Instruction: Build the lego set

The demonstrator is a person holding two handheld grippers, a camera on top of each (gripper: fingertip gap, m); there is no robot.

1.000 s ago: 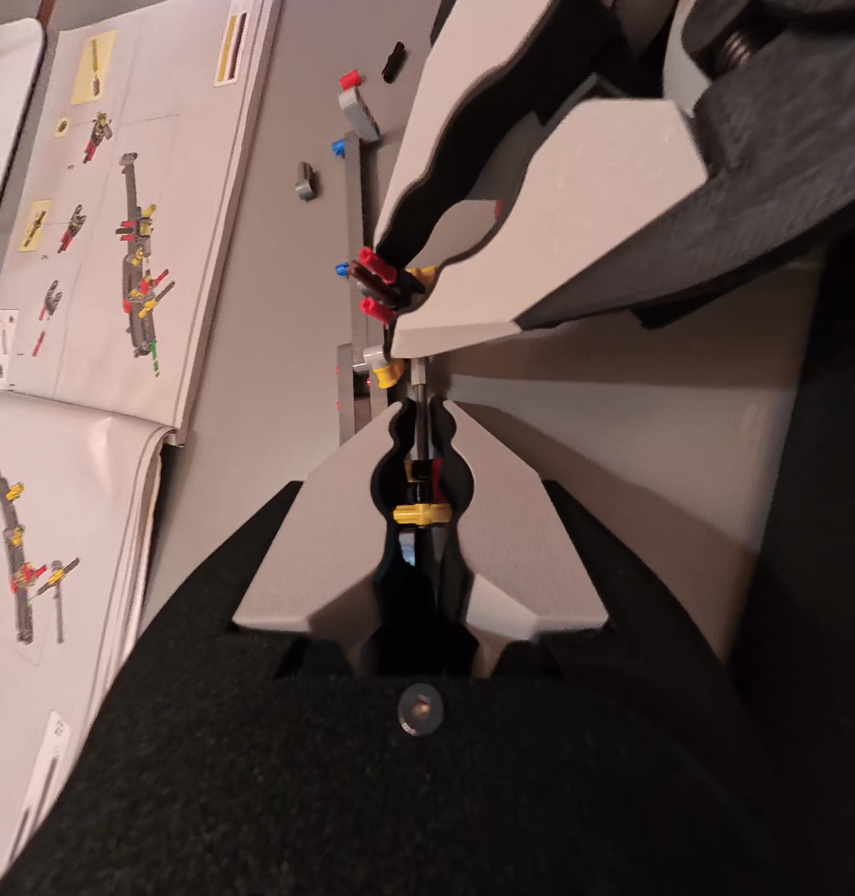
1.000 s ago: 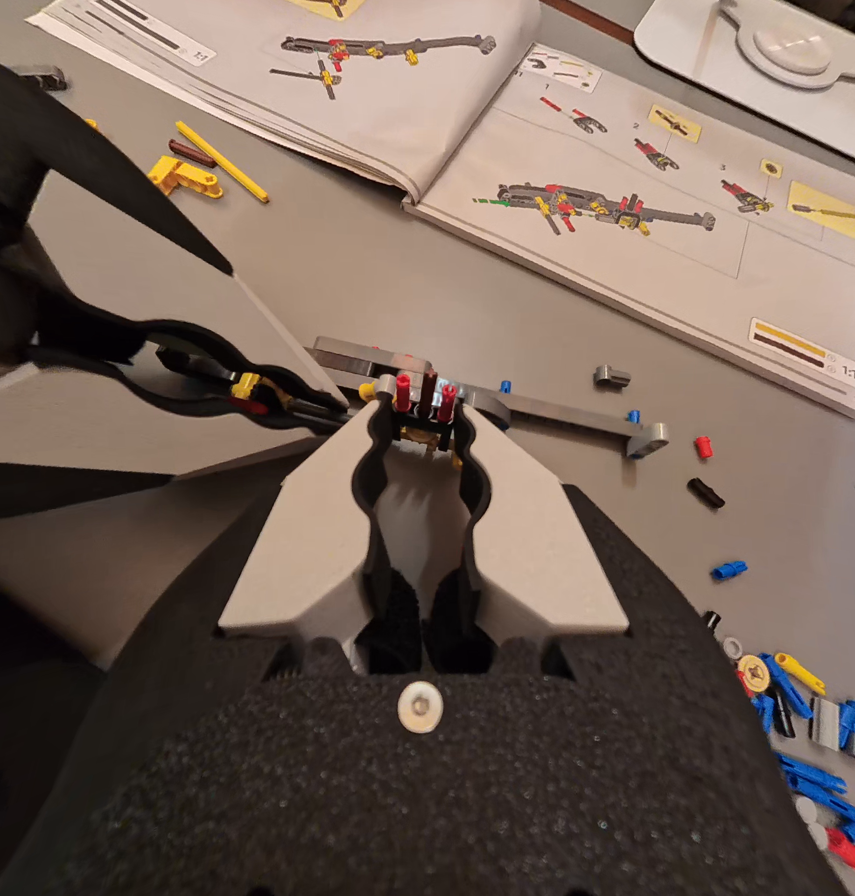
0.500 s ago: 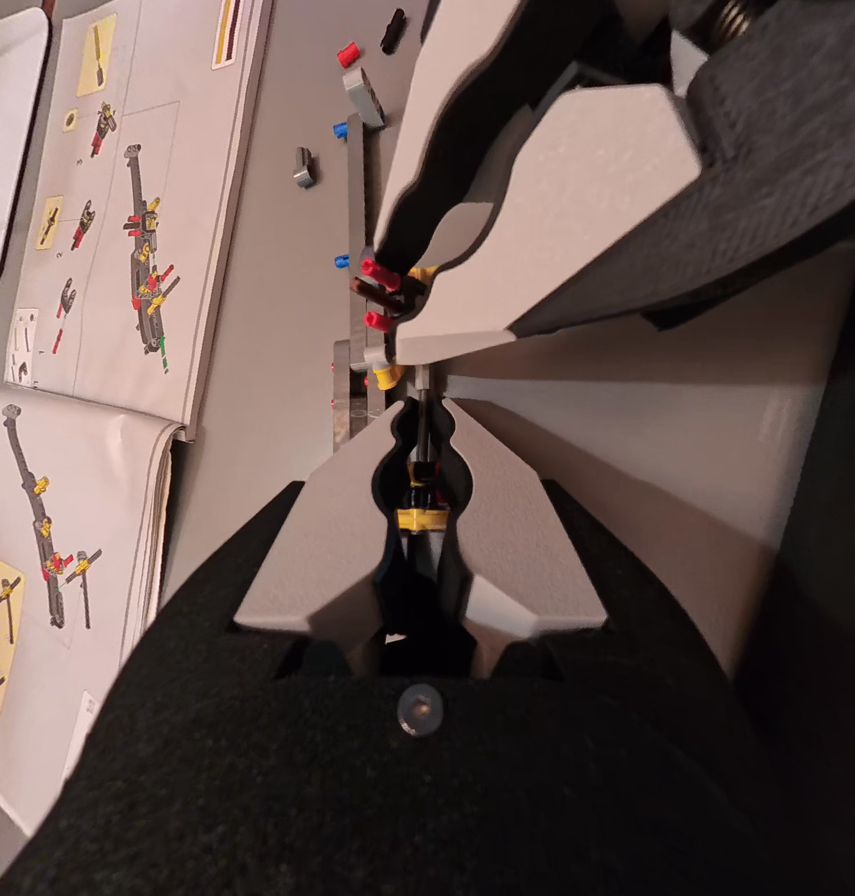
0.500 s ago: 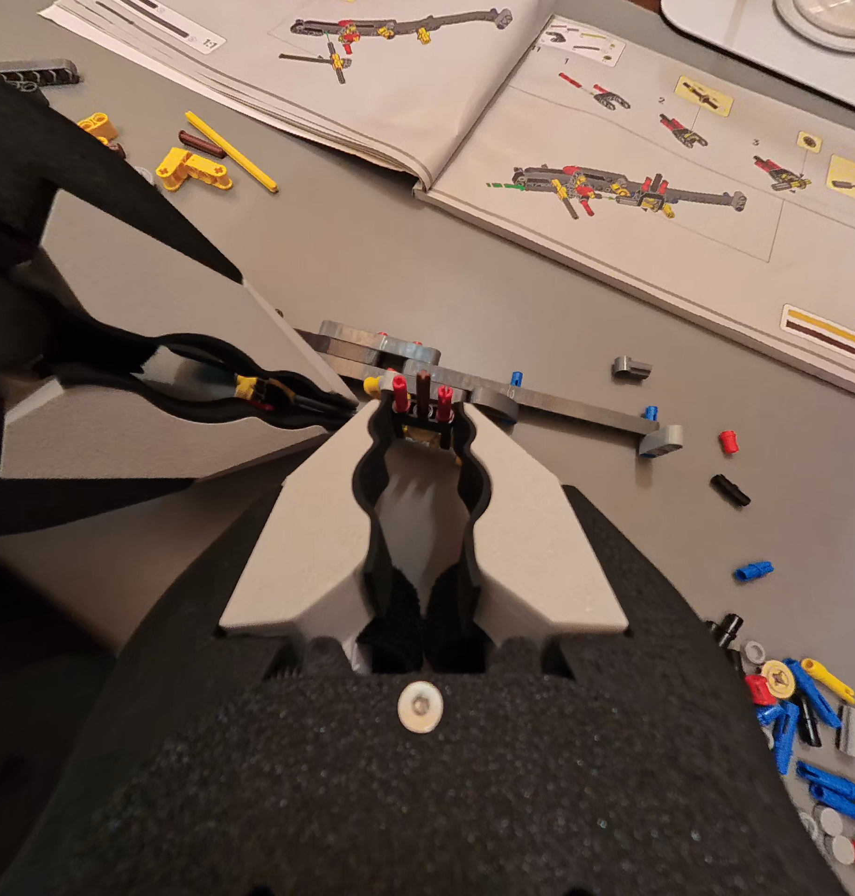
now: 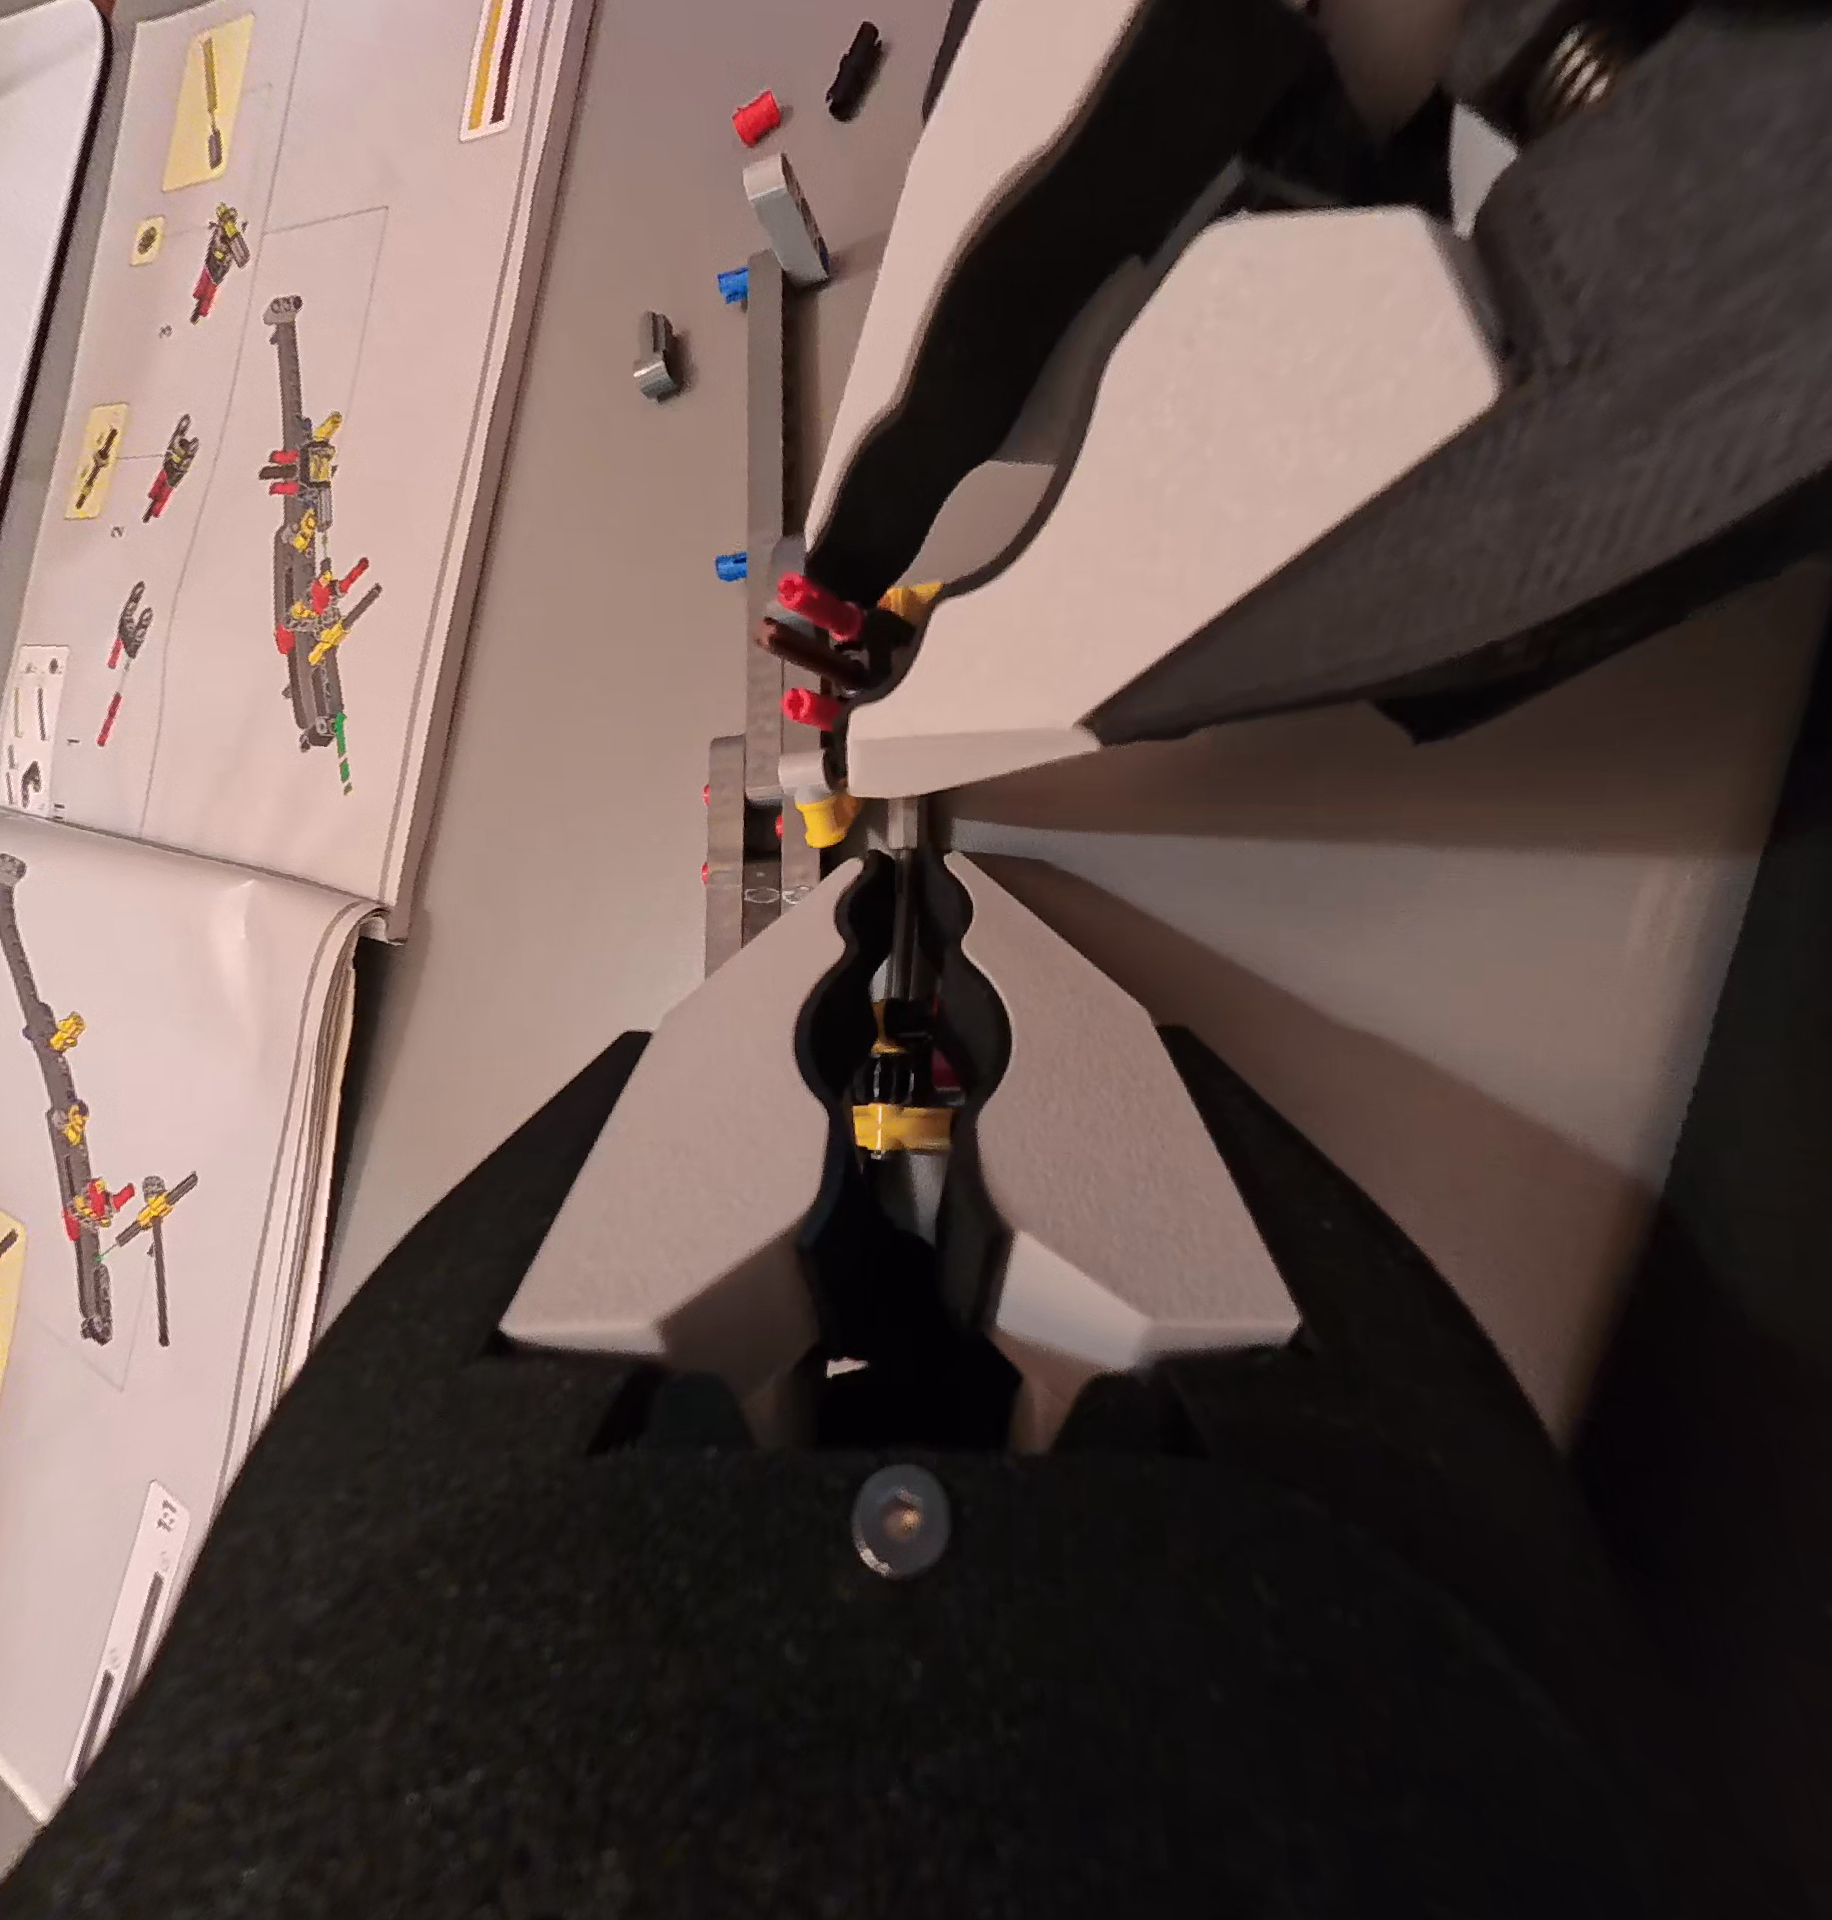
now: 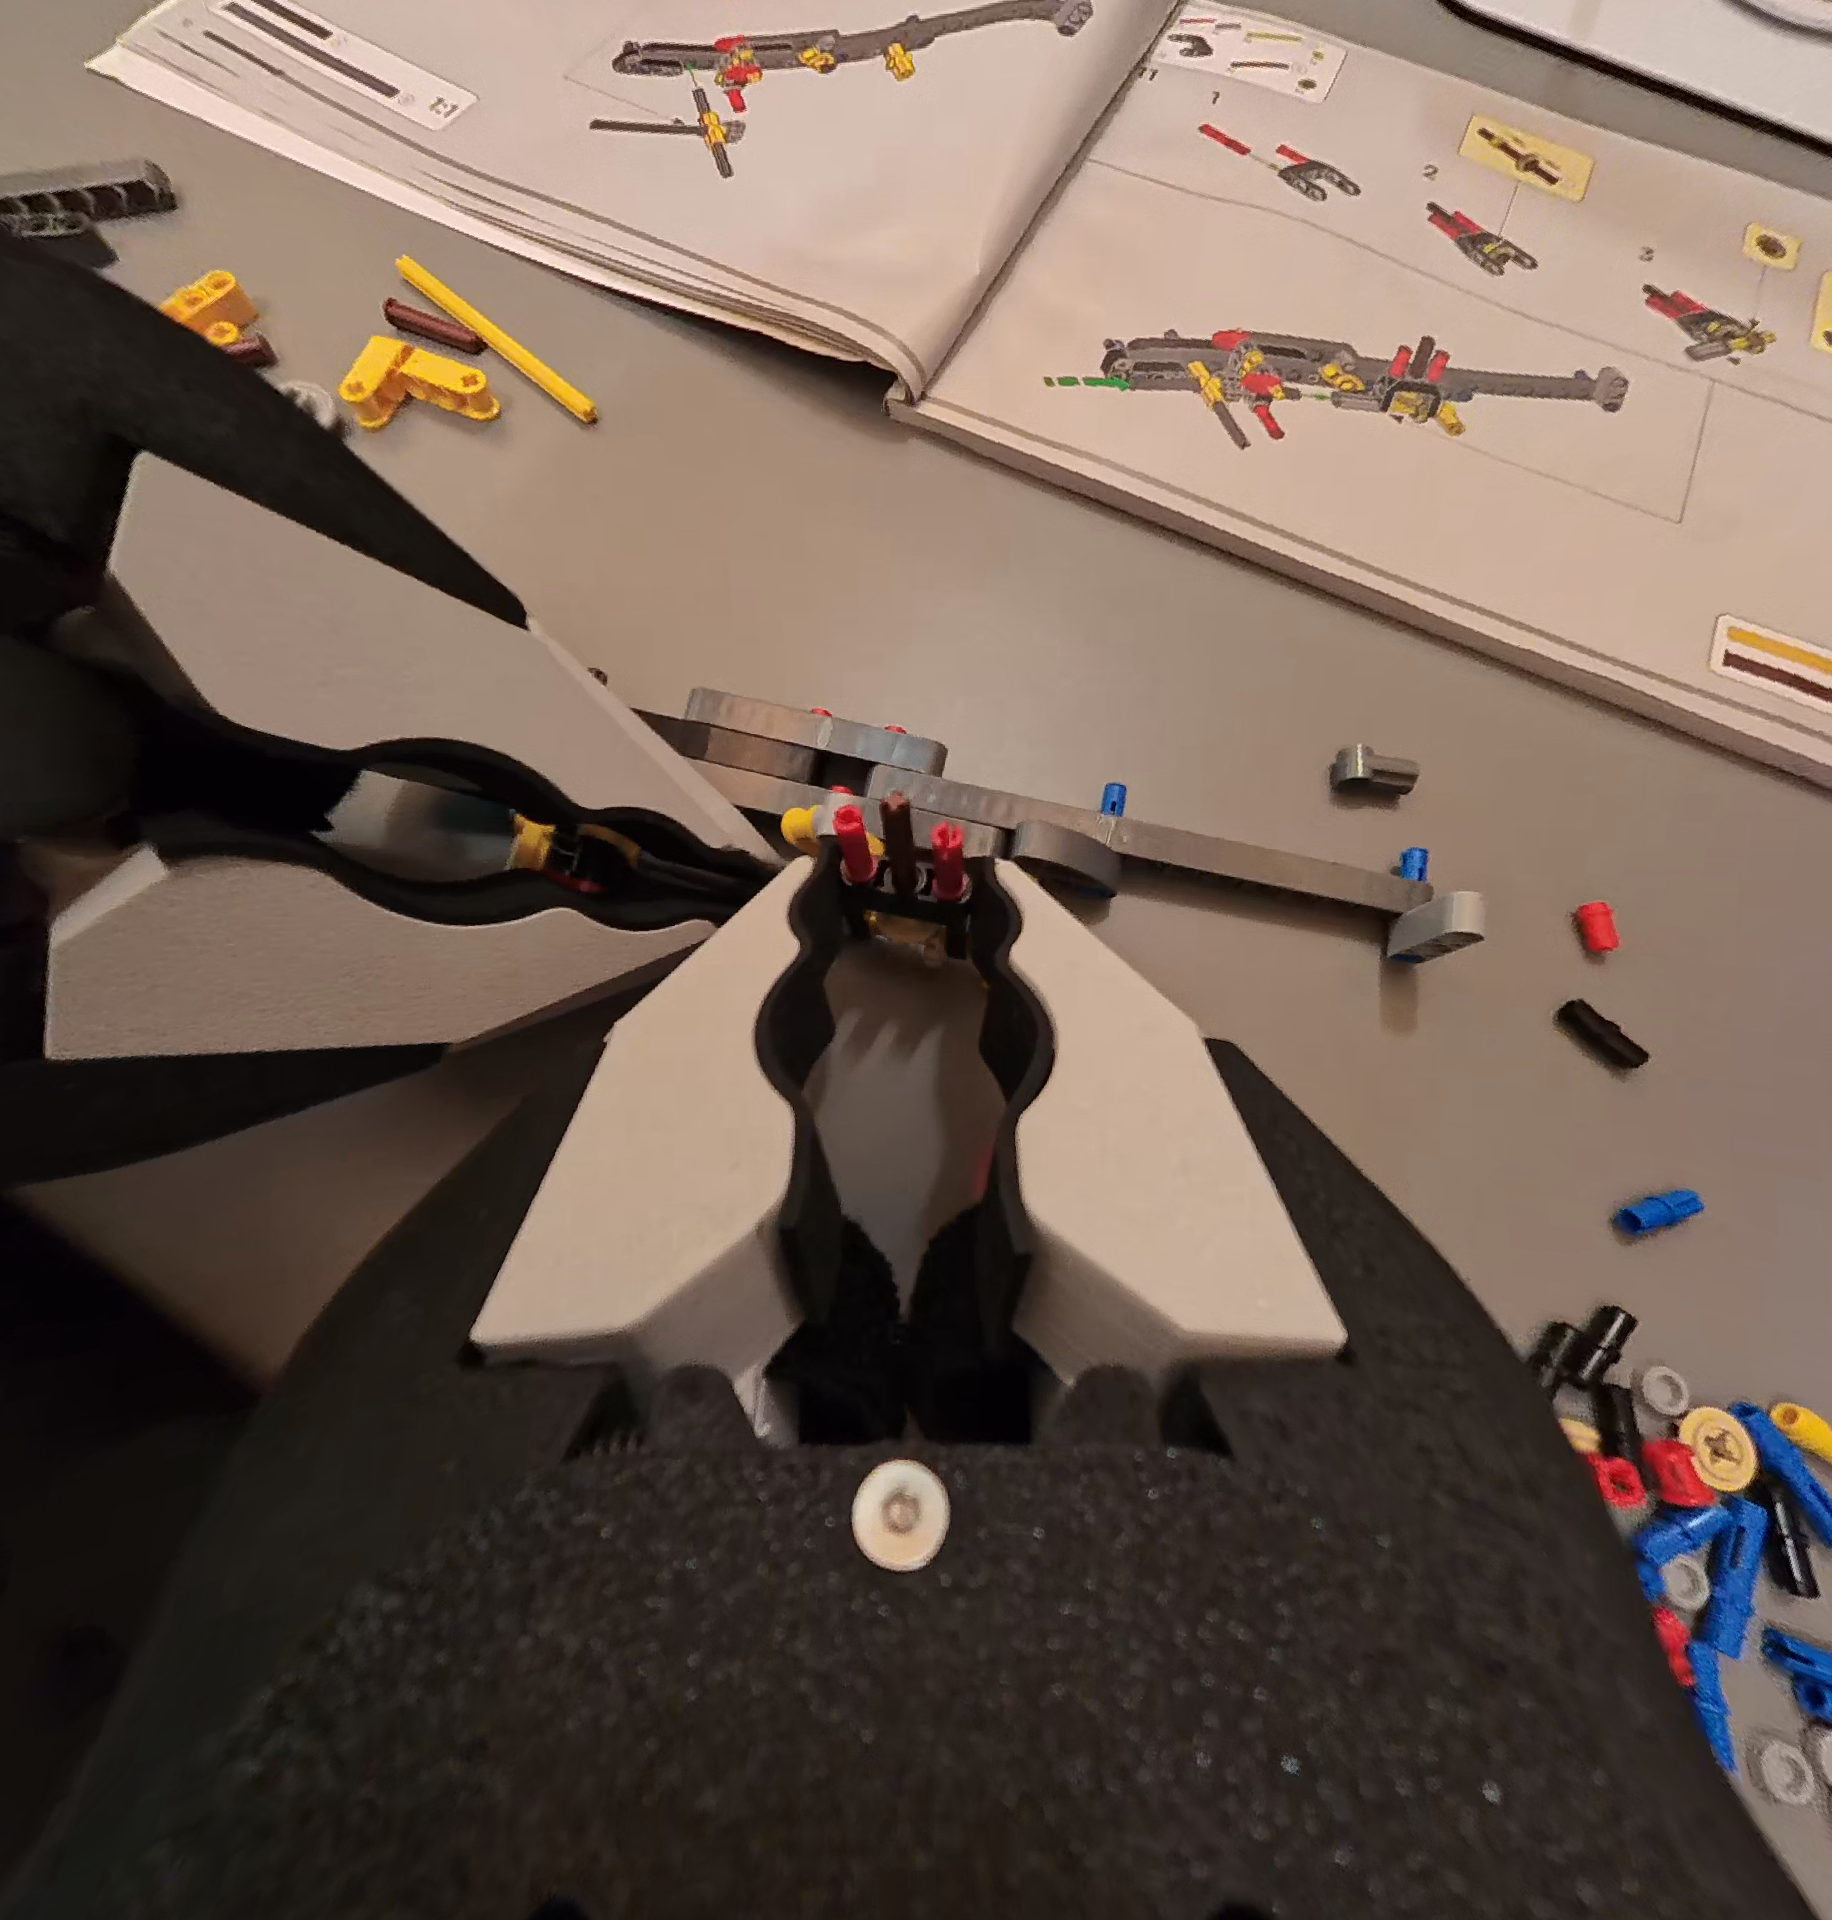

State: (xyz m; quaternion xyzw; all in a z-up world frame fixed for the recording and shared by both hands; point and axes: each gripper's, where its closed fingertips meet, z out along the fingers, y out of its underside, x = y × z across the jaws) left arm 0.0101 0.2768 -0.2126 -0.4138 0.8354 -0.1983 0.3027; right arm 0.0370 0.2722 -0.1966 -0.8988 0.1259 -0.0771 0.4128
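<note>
Here the grey beam assembly (image 6: 1182,831) is lying flat on the grey table (image 6: 995,582), and a small black block with red pins (image 6: 907,883) is sitting clamped between the tips of the right gripper (image 6: 901,894), just over the assembly's middle. The left gripper (image 5: 907,935) is closing on a thin axle subassembly with a yellow connector (image 5: 899,1127), its tips touching the right gripper's side. Beyond lies the open instruction booklet (image 6: 1307,343); loose yellow pieces (image 6: 413,379) and a blue-and-red parts pile (image 6: 1743,1507) are flanking the grippers.
</note>
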